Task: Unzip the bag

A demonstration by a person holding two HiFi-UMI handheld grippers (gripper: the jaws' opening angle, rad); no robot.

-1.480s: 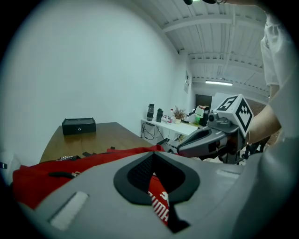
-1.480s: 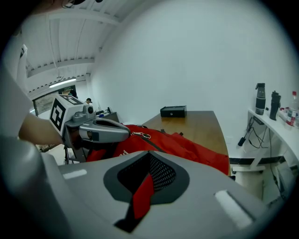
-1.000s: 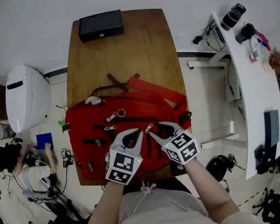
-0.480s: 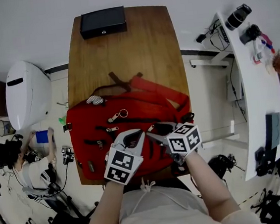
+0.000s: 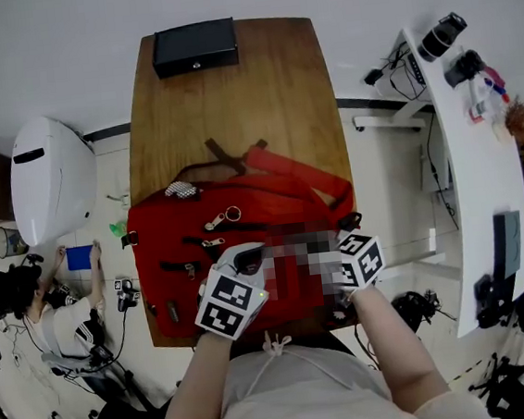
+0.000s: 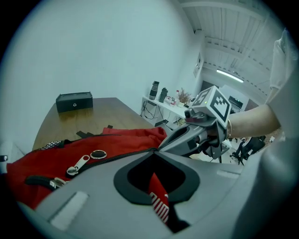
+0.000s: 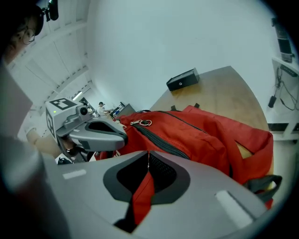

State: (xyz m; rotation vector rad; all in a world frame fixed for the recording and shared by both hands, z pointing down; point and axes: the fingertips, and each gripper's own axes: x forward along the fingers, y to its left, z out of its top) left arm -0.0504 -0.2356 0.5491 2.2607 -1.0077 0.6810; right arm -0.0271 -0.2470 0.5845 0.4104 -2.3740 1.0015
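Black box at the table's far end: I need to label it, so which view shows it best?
Head view: the black box shows whole from above on the table. Both gripper views catch it only small and side-on, far beyond the red bag.

Black box [image 5: 195,46] sits on wooden table [image 5: 233,114].

One red bag [image 5: 245,222], one black box [image 5: 194,47], one table [image 5: 233,114], two grippers [image 6: 153,150] [image 7: 148,153], perhaps four zipper pulls [image 5: 210,222].

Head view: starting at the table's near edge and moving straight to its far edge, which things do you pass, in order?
red bag → bare stretch of wooden table → black box
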